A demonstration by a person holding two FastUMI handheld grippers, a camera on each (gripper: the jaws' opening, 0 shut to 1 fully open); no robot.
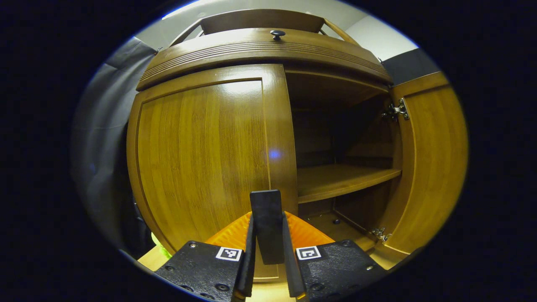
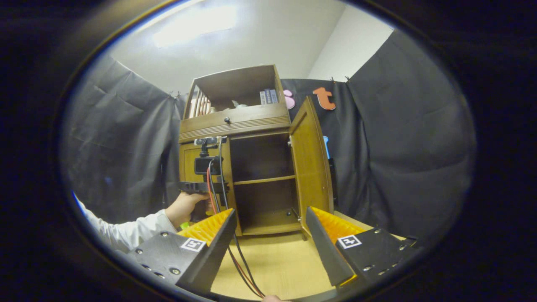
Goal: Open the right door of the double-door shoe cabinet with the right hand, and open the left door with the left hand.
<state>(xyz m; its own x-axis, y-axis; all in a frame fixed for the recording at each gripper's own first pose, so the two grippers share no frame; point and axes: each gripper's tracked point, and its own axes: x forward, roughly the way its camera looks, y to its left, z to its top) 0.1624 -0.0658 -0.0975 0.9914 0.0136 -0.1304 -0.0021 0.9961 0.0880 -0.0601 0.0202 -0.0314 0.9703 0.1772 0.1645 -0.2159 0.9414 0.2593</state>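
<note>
One door of two is done: the right door stands swung open at frame right. Left door remains closed, the left gripper pinching its black handle. Right gripper hangs spread, well back.

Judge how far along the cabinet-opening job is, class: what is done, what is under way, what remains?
Done: the right door stands swung open, showing the shelf, and the right gripper hangs open, back from the cabinet. Under way: the left gripper has its fingers close together at the left door edge. Left: that door is closed and needs pulling open.
</note>
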